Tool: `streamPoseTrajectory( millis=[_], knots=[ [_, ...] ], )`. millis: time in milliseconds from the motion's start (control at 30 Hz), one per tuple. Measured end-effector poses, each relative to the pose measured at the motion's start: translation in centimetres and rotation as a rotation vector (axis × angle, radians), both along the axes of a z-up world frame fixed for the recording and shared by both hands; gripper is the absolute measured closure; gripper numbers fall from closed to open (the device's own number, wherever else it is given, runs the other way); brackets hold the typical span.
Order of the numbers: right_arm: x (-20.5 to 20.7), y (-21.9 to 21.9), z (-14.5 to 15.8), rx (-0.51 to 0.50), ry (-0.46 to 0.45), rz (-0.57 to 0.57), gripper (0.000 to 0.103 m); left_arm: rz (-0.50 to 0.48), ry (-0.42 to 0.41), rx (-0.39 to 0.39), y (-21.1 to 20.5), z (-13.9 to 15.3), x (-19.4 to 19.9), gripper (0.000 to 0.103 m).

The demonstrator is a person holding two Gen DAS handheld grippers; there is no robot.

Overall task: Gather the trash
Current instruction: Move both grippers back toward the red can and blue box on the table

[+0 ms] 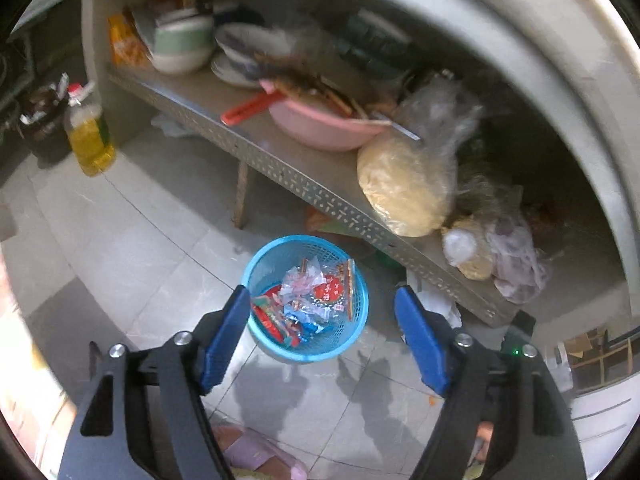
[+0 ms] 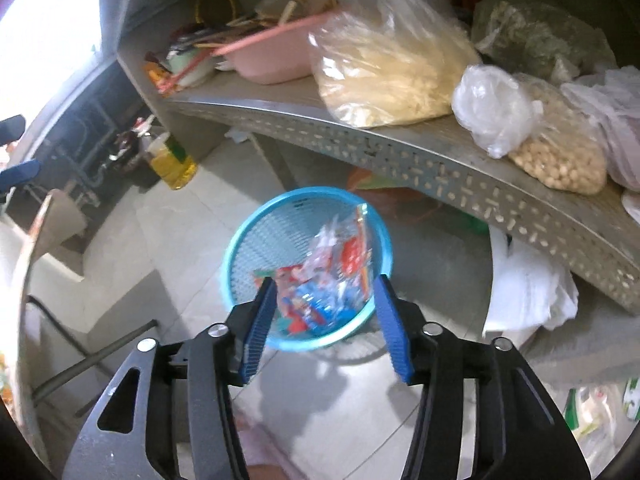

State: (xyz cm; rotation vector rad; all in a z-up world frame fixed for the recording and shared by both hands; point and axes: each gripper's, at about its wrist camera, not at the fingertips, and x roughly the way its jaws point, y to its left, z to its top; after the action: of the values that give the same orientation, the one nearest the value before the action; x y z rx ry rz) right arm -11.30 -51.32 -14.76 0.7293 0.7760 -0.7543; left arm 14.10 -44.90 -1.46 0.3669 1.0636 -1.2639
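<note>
Nearest in each wrist view are the tools themselves: the left gripper [image 1: 322, 298] has its blue fingers [image 1: 224, 336] spread wide with nothing between them, and the right gripper [image 2: 324, 290] also stands open and empty, its fingers [image 2: 258, 330] framing only what lies below. Both hang above the blue basket [image 1: 280, 350], which stands on the tiled floor [image 1: 132, 248] and serves here as the landmark. Inside the basket lies the trash [image 1: 308, 300], a loose heap of red, blue and clear wrappers; it fills the bottom and climbs part of the far wall. Just behind the basket runs a low perforated metal shelf [image 1: 304, 192], and on it, beyond the basket, sit a bag of pale dry food [image 1: 404, 188], a pink basin [image 1: 320, 128] and stacked bowls [image 1: 184, 44]. Far to the basket's left an oil bottle [image 1: 90, 136] stands on the floor. With the wrappers in the basket and both tools empty, the step in hand looks like the drop-off just completed. The next move, if more trash remains, calls for turning away from the basket to find it; none is plainly visible on the floor around the basket, though white plastic [image 2: 528, 292] lying under the shelf to the basket's right might count.
</note>
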Motion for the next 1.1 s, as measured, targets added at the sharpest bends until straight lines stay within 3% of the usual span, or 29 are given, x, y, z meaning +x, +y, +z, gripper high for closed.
streamPoseTrajectory(
  millis=[133, 300, 500, 667, 867, 1000, 1100],
  knots=[
    [1.1, 2.9, 3.6, -0.041, 0.002, 0.099, 0.039, 0.071, -0.011, -0.080, 6.9, 2.7, -1.0, 0.022],
    [2.4, 5.8, 8.7, -0.133, -0.040, 0.191, 0.024, 0.196, 0.010, -0.137, 15.3, 4.0, -1.6, 0.020],
    [4.5, 10.4, 13.7, -0.272, -0.060, 0.307, 0.009, 0.340, -0.079, -0.197, 24.6, 5.2, -3.3, 0.015],
    [6.6, 14.7, 15.9, -0.320, -0.095, 0.428, 0.008, 0.344, -0.079, -0.243, 30.4, 4.9, -5.4, 0.010],
    [9.1, 19.5, 17.4, -0.416, -0.040, 0.513, 0.008, 0.448, -0.044, -0.245, 35.9, 4.0, -6.0, 0.006],
    [9.7, 22.1, 17.9, -0.513, -0.029, 0.564, 0.008, 0.544, -0.096, -0.280, 40.1, 4.3, -6.0, 0.006],
    [10.3, 23.7, 18.1, -0.510, -0.045, 0.613, 0.008, 0.580, -0.105, -0.259, 42.1, 3.9, -6.3, 0.006]
  ],
)
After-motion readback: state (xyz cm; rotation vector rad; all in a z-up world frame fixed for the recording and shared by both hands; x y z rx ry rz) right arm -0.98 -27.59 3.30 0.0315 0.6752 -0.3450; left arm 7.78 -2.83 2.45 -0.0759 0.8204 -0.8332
